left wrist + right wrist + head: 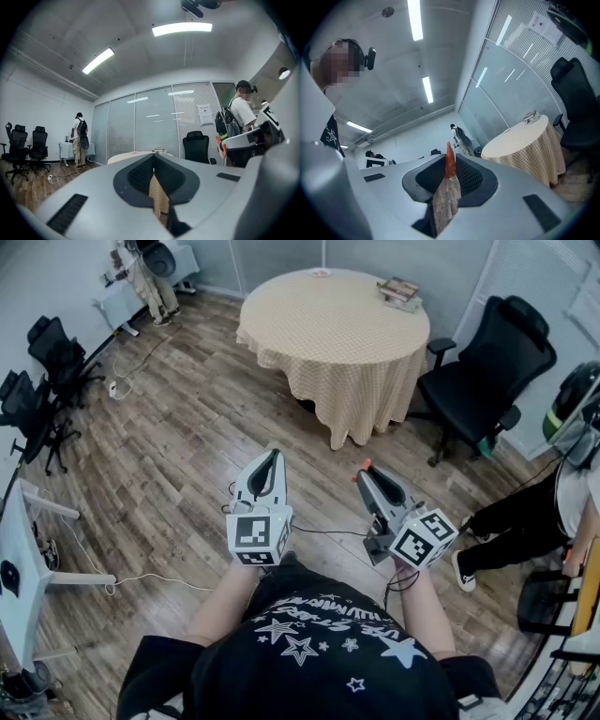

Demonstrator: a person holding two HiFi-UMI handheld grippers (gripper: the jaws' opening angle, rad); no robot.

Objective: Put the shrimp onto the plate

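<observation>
My right gripper [365, 470] is held at waist height over the wood floor, shut on a small orange shrimp [365, 465] that pokes out past its tips. In the right gripper view the shrimp [449, 161] stands up between the closed jaws. My left gripper [274, 455] hovers beside it, shut, with nothing held; its jaws meet at the tip [153, 156]. A small pale plate [320, 272] lies at the far edge of the round table [334, 329], which has a beige checked cloth and stands well ahead of both grippers.
A stack of books [400, 291] lies on the table's right side. A black office chair [489, 362] stands to its right and more black chairs [42, 371] on the left. One person [525, 512] is at the right and another [150, 277] at the far left. Cables [141, 577] run over the floor.
</observation>
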